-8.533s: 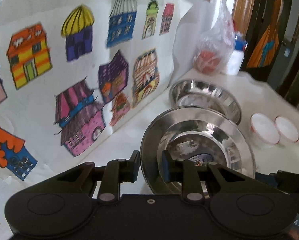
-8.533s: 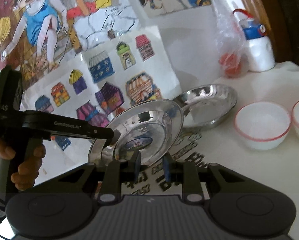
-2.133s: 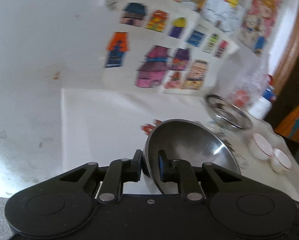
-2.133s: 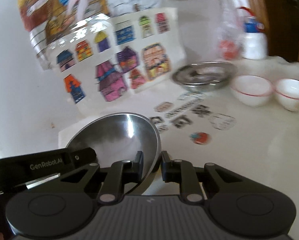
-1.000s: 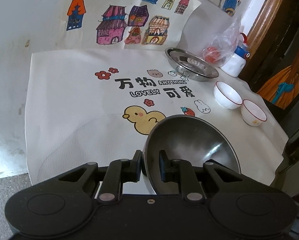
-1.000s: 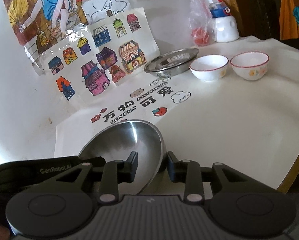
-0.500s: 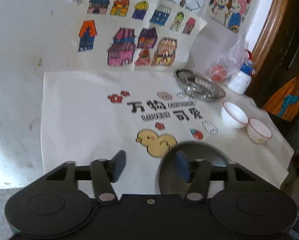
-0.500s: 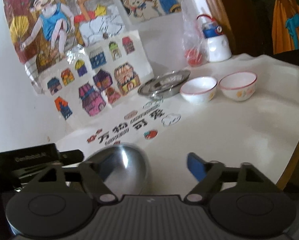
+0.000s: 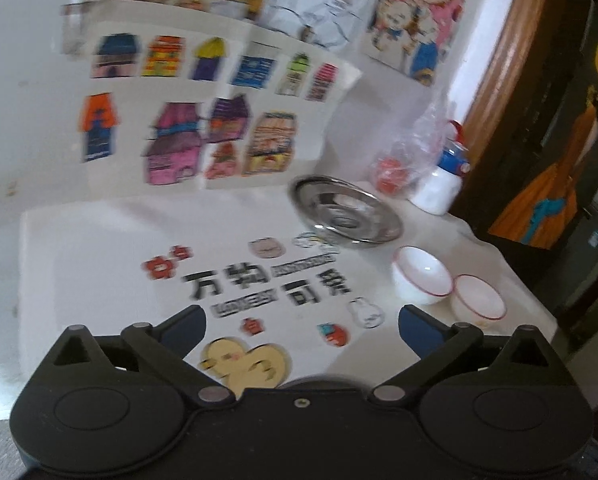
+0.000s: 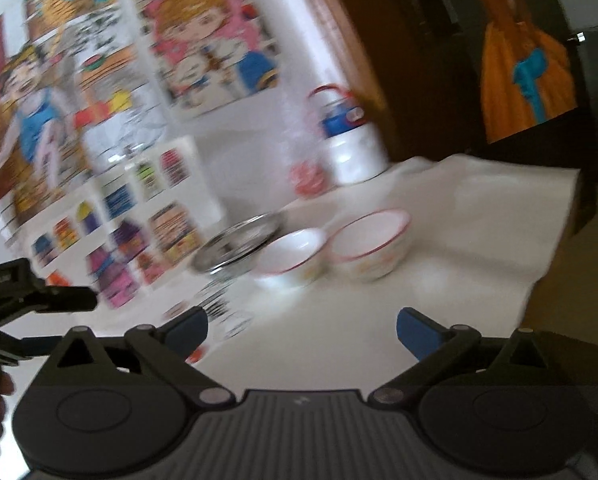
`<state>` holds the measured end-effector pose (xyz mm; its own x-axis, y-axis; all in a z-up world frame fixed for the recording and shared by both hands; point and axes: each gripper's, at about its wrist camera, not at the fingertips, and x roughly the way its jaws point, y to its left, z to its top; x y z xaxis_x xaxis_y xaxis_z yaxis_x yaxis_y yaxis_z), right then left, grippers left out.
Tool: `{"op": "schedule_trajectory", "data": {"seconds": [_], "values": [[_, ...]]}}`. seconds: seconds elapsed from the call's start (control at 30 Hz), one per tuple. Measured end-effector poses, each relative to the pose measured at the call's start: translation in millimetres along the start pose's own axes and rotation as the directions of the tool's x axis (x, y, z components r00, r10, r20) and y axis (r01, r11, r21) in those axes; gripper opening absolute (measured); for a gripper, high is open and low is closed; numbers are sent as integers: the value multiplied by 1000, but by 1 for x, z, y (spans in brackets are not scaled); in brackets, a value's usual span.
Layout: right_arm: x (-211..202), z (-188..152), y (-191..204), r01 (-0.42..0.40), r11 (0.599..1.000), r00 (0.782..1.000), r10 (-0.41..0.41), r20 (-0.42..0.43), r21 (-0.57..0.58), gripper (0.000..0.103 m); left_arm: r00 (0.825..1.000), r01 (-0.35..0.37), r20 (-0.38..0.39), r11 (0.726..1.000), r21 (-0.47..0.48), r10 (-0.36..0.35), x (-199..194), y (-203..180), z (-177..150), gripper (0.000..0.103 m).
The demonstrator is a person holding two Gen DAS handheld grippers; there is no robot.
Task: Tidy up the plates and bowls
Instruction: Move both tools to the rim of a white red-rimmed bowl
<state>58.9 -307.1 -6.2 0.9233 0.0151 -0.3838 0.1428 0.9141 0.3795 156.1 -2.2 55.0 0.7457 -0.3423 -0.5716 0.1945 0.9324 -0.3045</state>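
Note:
A steel plate (image 9: 346, 215) lies at the back of the white printed mat (image 9: 99, 264); it also shows in the right wrist view (image 10: 239, 246). Two white red-rimmed bowls (image 9: 421, 275) (image 9: 479, 297) sit side by side to its right, also in the right wrist view (image 10: 293, 254) (image 10: 371, 242). My left gripper (image 9: 301, 326) is wide open and empty above the mat's front. Only a dark sliver of the steel bowl (image 9: 319, 383) shows under it. My right gripper (image 10: 301, 326) is wide open and empty, raised and aimed toward the white bowls. Both views are blurred.
A white bottle with a blue and red cap (image 9: 443, 184) and a plastic bag with something red (image 9: 395, 168) stand at the back right. Coloured drawings (image 9: 219, 132) cover the wall behind. The table edge drops off at the right (image 10: 555, 248).
Both grippers let go of the steel bowl near the mat's front and opened wide. Both have lifted and tilted up; the bowl has nearly dropped out of view.

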Motion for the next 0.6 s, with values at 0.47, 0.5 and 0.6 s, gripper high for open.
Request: {"op": "schedule_trajectory", "data": {"seconds": [0.47, 0.5, 0.6], "values": [[91, 94, -35, -74, 967, 997, 63, -53, -244, 103, 970, 45, -243, 995, 84, -24, 120, -65, 40, 102], [104, 101, -35, -95, 962, 993, 75, -86, -258, 103, 966, 44, -258, 995, 91, -19, 127, -68, 41, 102], [140, 117, -36, -156, 946, 978, 107, -179, -284, 103, 954, 45, -301, 993, 112, -10, 149, -77, 39, 102]]}}
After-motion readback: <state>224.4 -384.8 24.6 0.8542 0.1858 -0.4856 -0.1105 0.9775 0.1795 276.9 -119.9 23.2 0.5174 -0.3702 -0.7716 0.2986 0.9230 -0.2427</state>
